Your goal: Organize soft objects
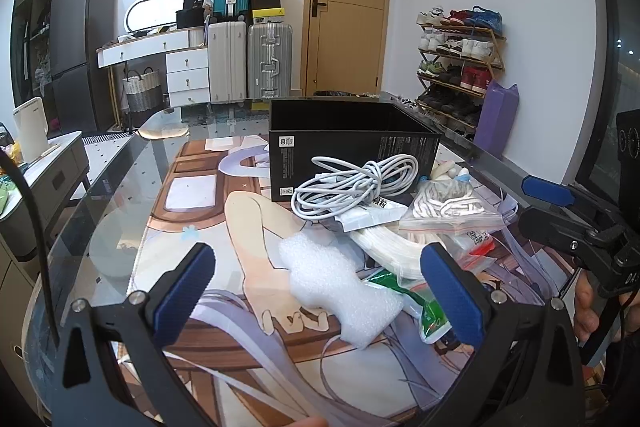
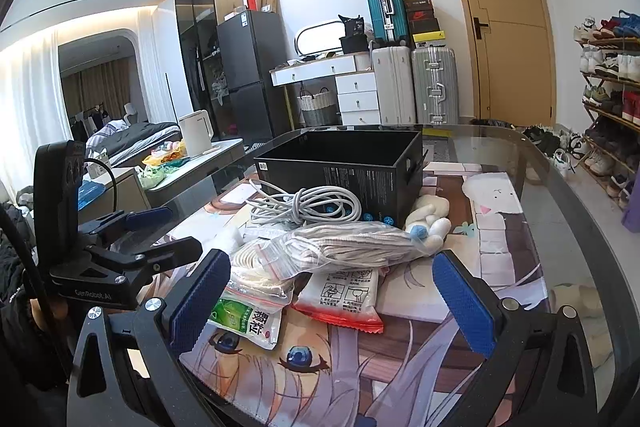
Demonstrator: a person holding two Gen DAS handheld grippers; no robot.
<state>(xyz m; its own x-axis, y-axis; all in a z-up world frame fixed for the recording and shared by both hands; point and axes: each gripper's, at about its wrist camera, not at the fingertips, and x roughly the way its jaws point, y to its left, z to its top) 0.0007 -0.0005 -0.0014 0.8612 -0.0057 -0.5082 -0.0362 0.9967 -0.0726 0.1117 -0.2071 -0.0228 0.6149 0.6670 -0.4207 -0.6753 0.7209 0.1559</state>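
A pile of soft things lies on the printed mat in front of an open black box [image 1: 352, 143] [image 2: 340, 167]. The pile holds a coiled white cable [image 1: 352, 187] [image 2: 308, 207], a zip bag of white cord [image 1: 448, 207] [image 2: 352, 243], a white foam piece [image 1: 340, 287], a green packet [image 1: 424, 303] [image 2: 248, 319], a red-edged packet [image 2: 344, 299] and a white plush toy [image 2: 428, 223]. My left gripper [image 1: 320, 295] is open, its pads on either side of the foam. My right gripper [image 2: 340, 299] is open and empty, just short of the packets.
The glass table [image 1: 120, 195] [image 2: 560, 195] carries the mat. A shoe rack [image 1: 460, 63] stands at the right wall. Suitcases [image 1: 248, 63], a white dresser and a dark fridge stand behind. A side table with a white kettle [image 2: 196, 133] is at the left.
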